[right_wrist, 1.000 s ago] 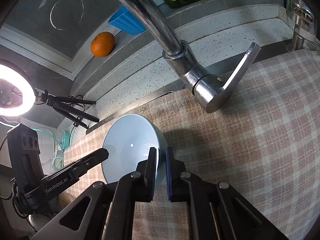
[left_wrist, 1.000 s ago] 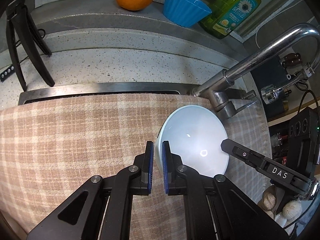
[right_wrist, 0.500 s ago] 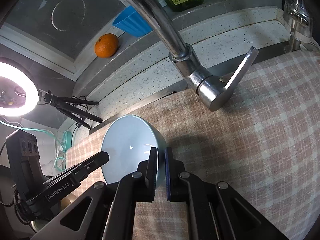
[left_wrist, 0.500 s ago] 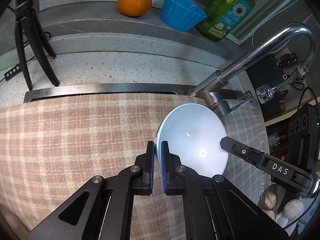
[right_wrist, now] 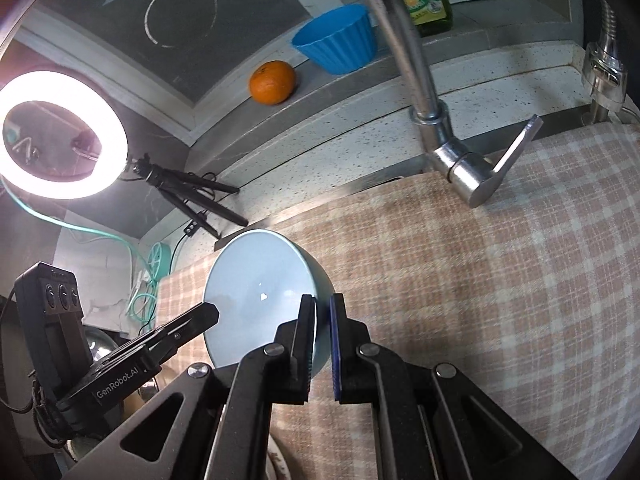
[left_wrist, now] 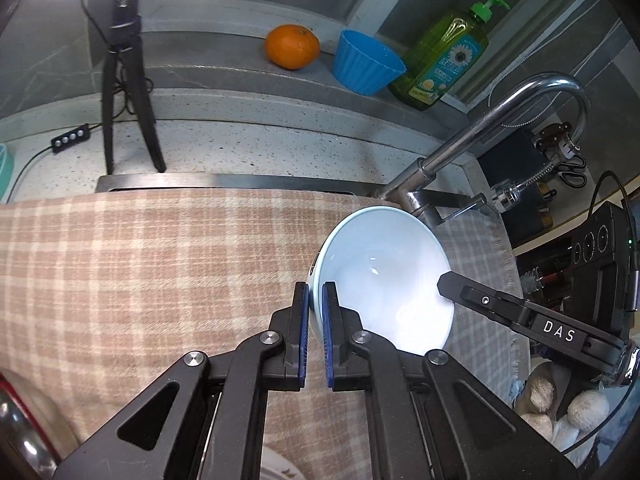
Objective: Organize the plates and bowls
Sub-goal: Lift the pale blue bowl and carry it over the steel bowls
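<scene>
Bowl (left_wrist: 384, 280) first: your pale blue bowl sits between both claws, tilted, its open side facing up towards the cameras, above the checked cloth (left_wrist: 160, 272) that covers the sink area. Your left gripper (left_wrist: 315, 300) has its blue pads closed tight on the bowl's rim, one pad inside the wall and one outside. Your right gripper (right_wrist: 323, 312) pinches the opposite rim the same way, jaws nearly together with only the thin wall between them. In the left wrist view you see the right claw's black finger reaching across the bowl's far edge; in the right wrist view the left claw's finger does likewise. Just beyond the bowl stands the chrome tap (left_wrist: 480, 136), its lever (right_wrist: 508, 156) close to the cloth's back edge. Up on the ledge an orange (left_wrist: 293, 46), a blue ribbed cup (left_wrist: 366, 64) and a green soap bottle (left_wrist: 444, 60) stand in a row, well apart from your bowl. A ring light (right_wrist: 60, 136) on a small tripod (left_wrist: 128, 92) glows at the left
</scene>
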### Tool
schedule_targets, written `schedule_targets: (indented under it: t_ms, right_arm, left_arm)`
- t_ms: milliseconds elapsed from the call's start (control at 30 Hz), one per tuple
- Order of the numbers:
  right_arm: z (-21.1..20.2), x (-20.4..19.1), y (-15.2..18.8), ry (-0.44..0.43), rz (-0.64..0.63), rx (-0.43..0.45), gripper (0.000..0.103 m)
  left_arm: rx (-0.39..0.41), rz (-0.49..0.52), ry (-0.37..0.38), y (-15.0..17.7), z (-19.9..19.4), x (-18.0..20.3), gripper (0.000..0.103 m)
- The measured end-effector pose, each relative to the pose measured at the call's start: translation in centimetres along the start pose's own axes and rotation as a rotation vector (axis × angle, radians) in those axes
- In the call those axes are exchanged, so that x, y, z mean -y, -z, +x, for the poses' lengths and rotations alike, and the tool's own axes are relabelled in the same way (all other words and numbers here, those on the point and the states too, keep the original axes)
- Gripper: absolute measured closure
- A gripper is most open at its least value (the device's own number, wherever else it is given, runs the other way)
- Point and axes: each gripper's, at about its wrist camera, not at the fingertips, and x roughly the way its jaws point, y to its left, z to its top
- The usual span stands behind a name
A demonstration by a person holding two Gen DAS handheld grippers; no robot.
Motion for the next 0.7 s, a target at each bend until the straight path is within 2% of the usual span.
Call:
schedule_targets:
  t_ms: [700]
  right_arm:
    - [1.1,-11.7,5.0,-0.068,-0.176,-0.061,0.096]
  left_arm:
    - [0.125,-0.150,-0.041,5.8,-9.9,-7.5,0.098]
